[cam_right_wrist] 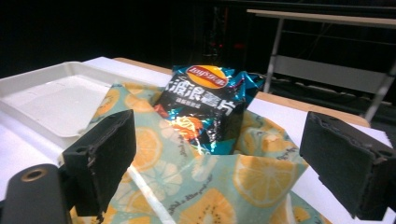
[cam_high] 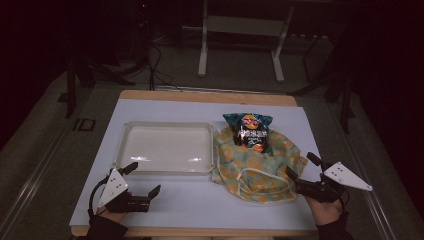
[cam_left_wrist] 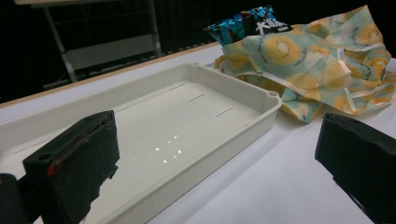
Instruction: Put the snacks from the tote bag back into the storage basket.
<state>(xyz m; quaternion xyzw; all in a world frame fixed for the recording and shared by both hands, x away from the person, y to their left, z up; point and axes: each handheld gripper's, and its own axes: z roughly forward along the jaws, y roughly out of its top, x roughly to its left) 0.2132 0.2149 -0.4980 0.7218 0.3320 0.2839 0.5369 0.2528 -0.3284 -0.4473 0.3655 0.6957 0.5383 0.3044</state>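
While chip bag [cam_high: 251,131] sits on cloth [cam_high: 260,170], both grippers' fingers wide, empty.

Counted on the desk [cam_high: 165,200]: one white tray [cam_high: 167,148], one chip bag [cam_high: 250,131], one fruit-print cloth bag [cam_high: 260,170]. Two grippers are held: left [cam_high: 145,179], right [cam_high: 302,166].

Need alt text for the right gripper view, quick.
A chip bag stands in a crumpled fruit-print cloth bag, framed by the open right gripper. An empty white tray sits at left on the white table.
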